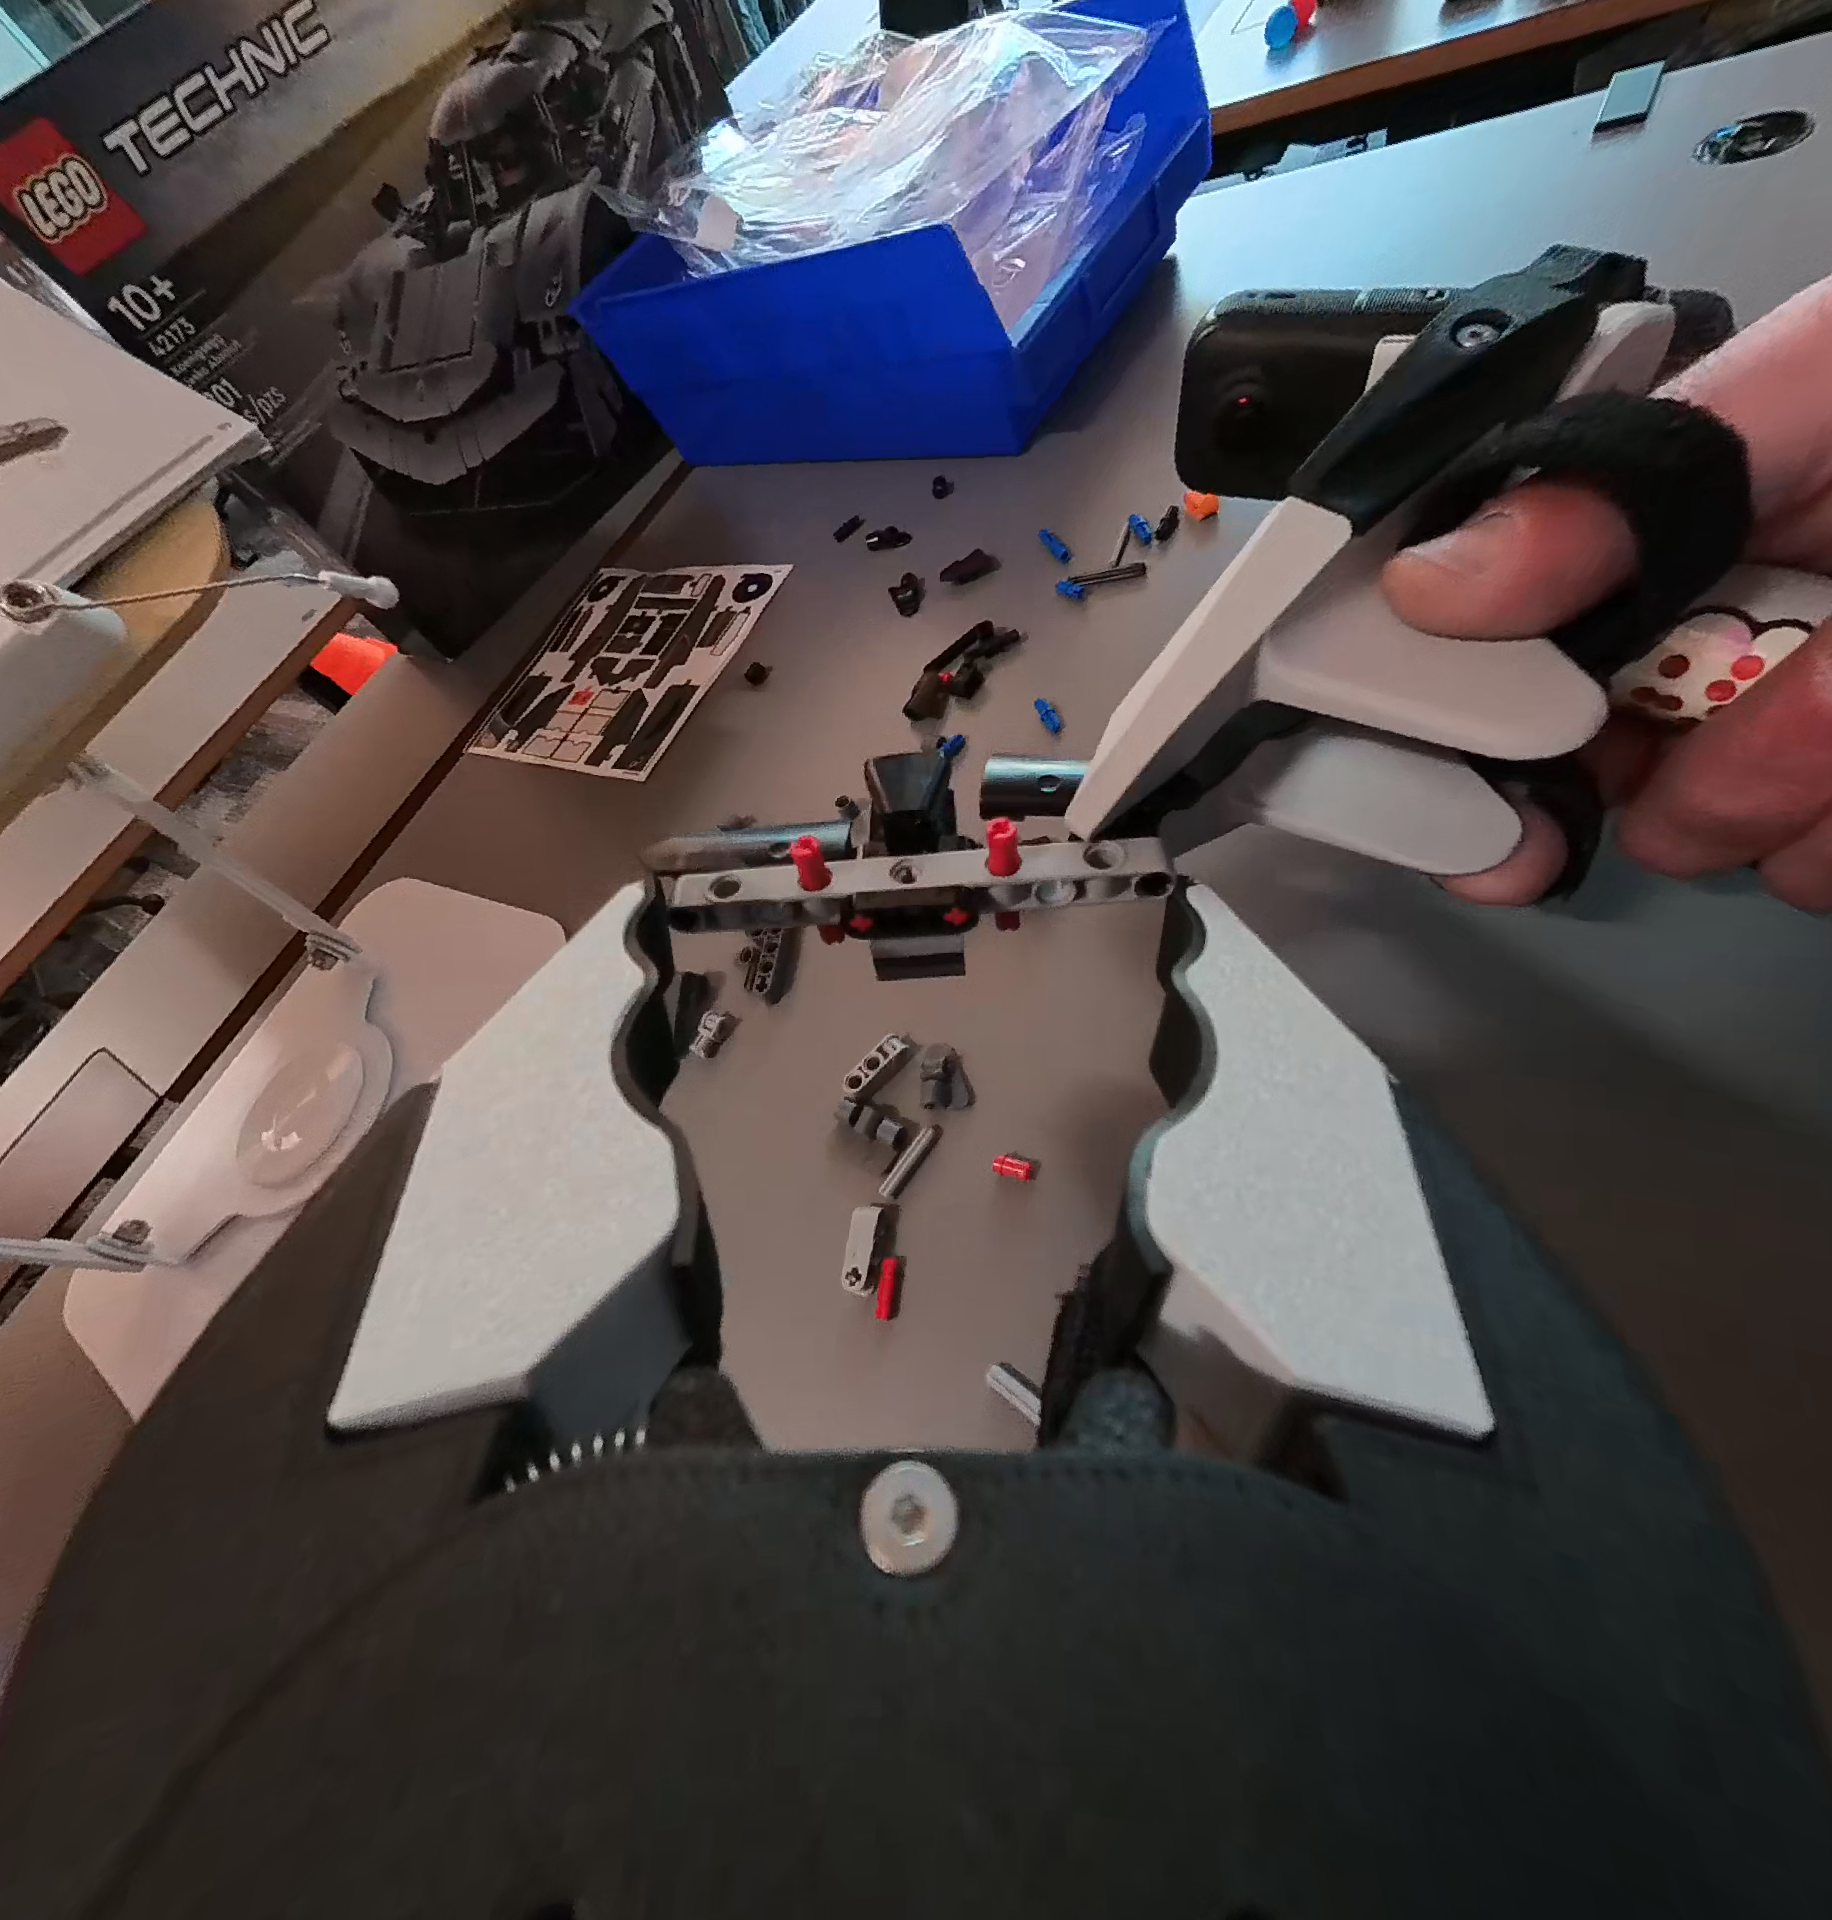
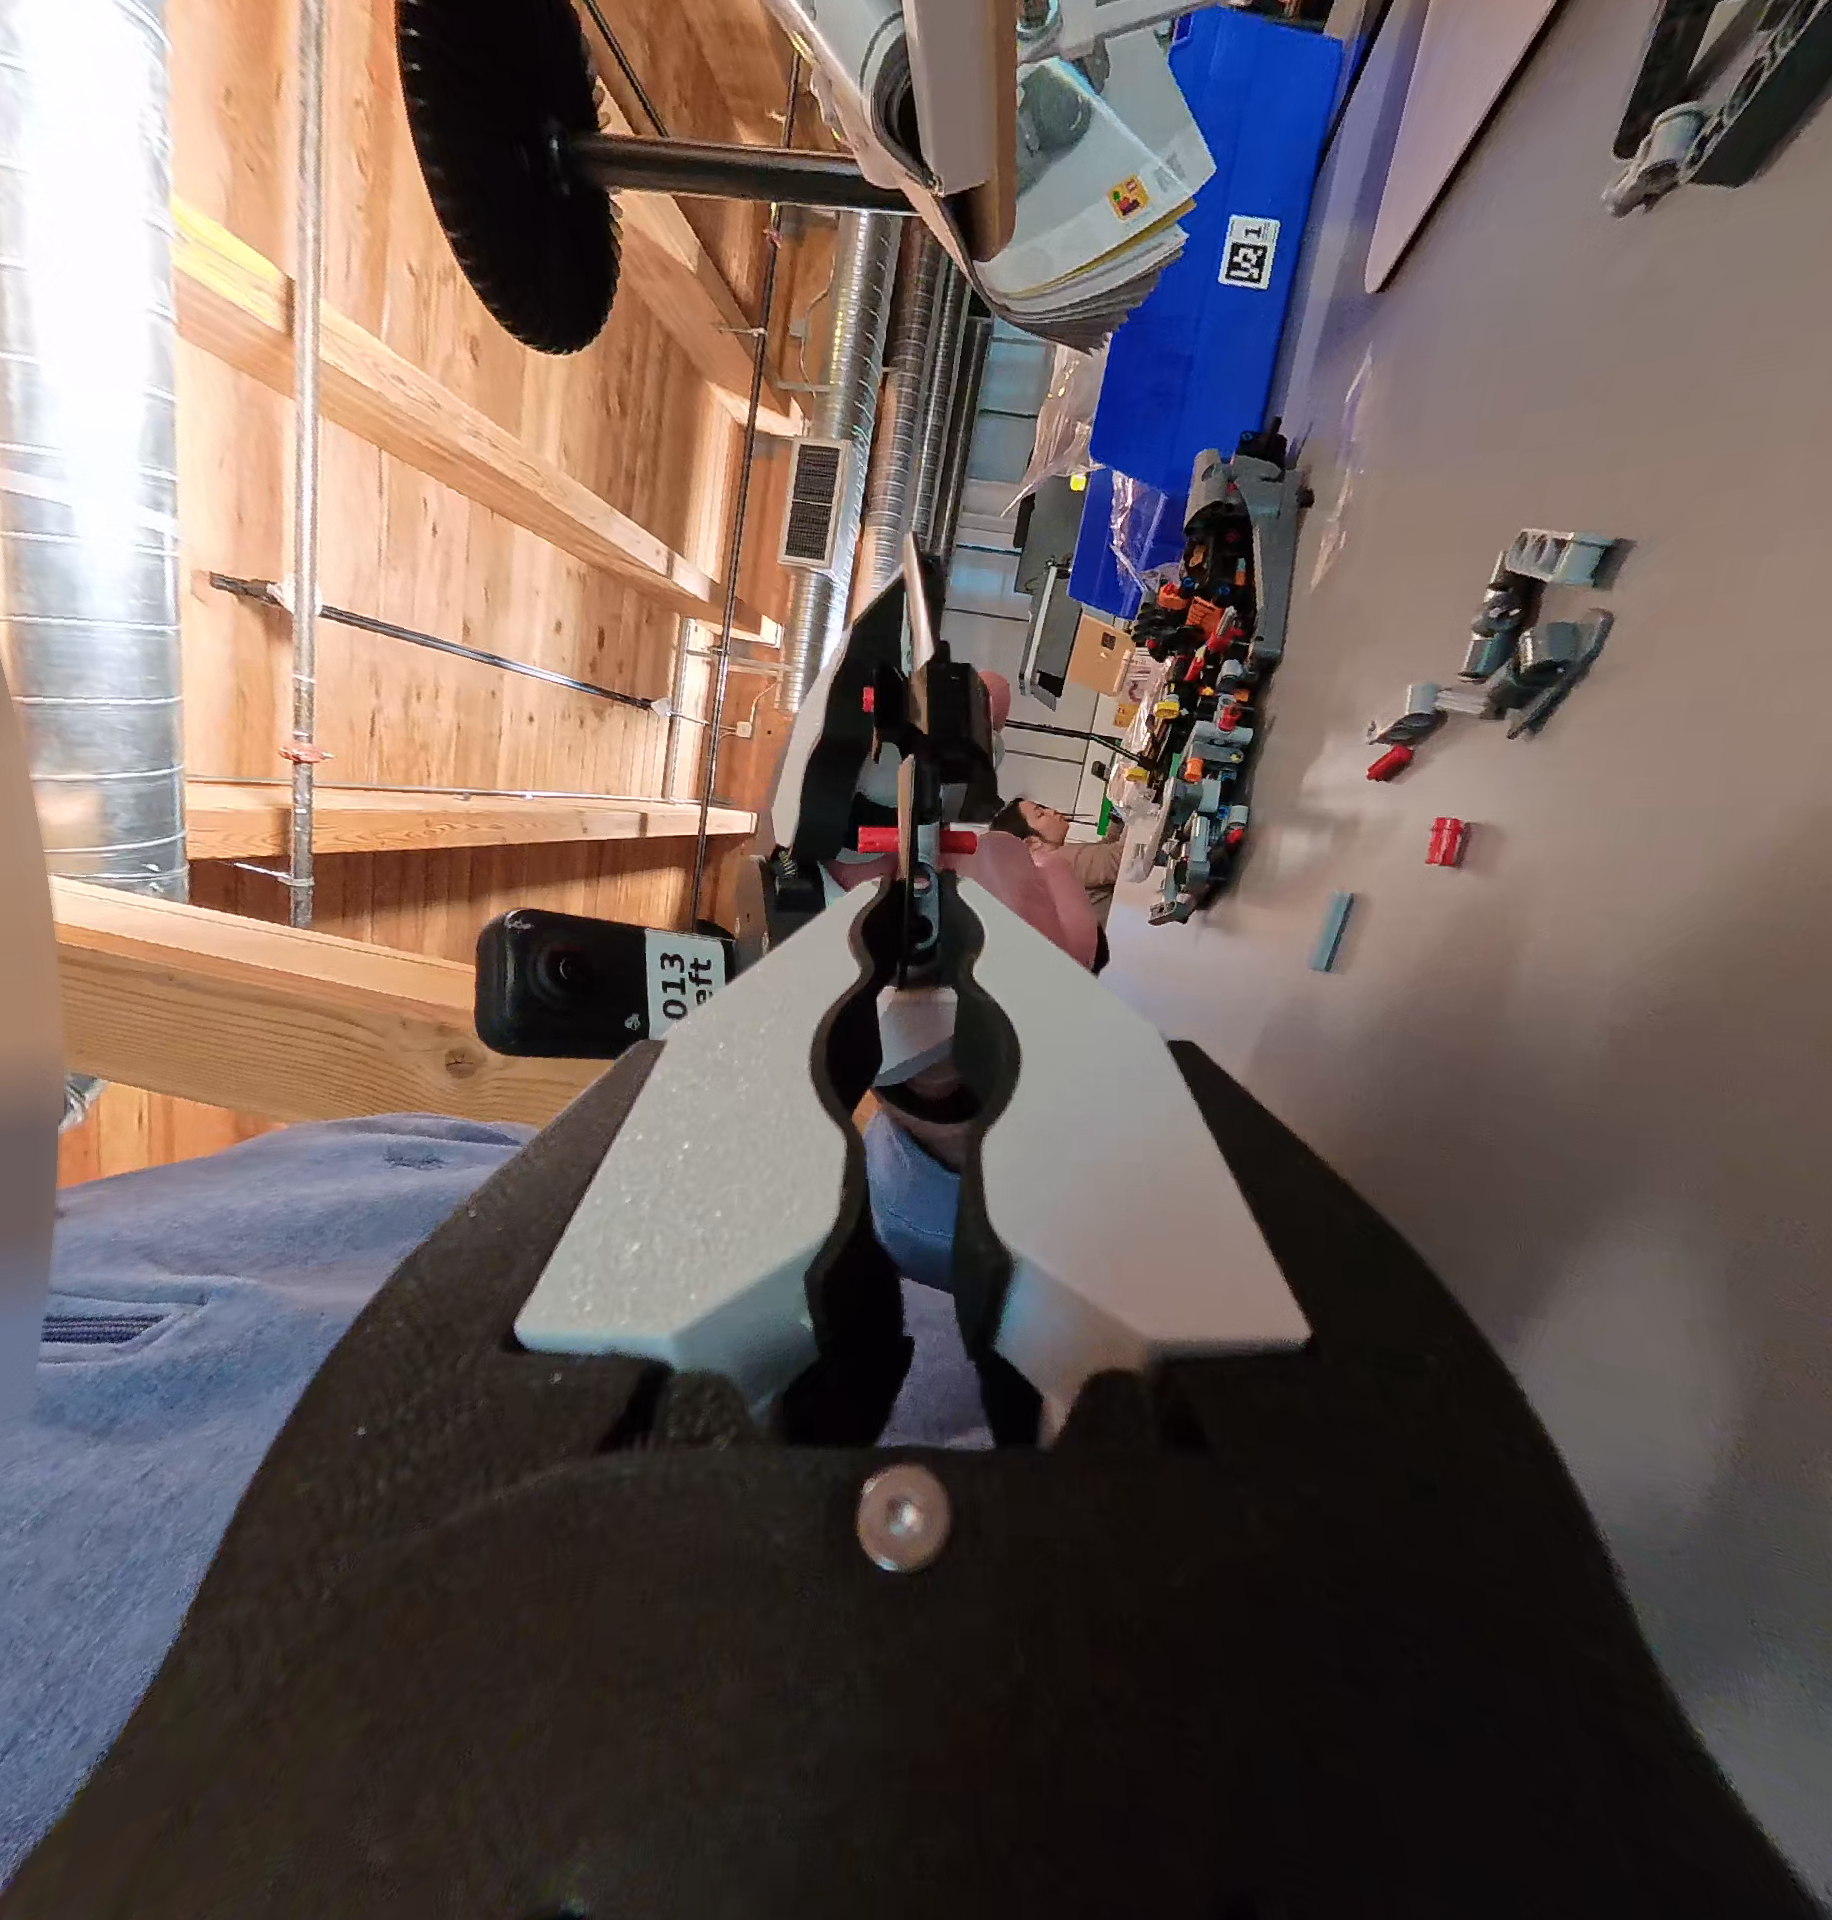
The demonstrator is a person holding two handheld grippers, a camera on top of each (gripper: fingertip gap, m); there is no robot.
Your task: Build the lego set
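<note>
The left gripper (image 1: 907, 914) holds the lego assembly (image 1: 912, 873) above the tabletop (image 1: 1411, 1091); its two fingers are set wide and press on the two ends of the long grey beam. Two red pins (image 1: 1000, 844) stand up from this beam. The right gripper (image 1: 1120, 821) comes from the right side, and its fingers are almost together and pinch the right end of the same assembly. Under the assembly, small grey pieces (image 1: 891, 1101) and a loose red pin (image 1: 1014, 1166) lie on the tabletop. A sticker sheet (image 1: 631, 670) lies toward the far left edge, near the lego box (image 1: 299, 260), and a blue bin (image 1: 891, 312) stands at the far edge.
</note>
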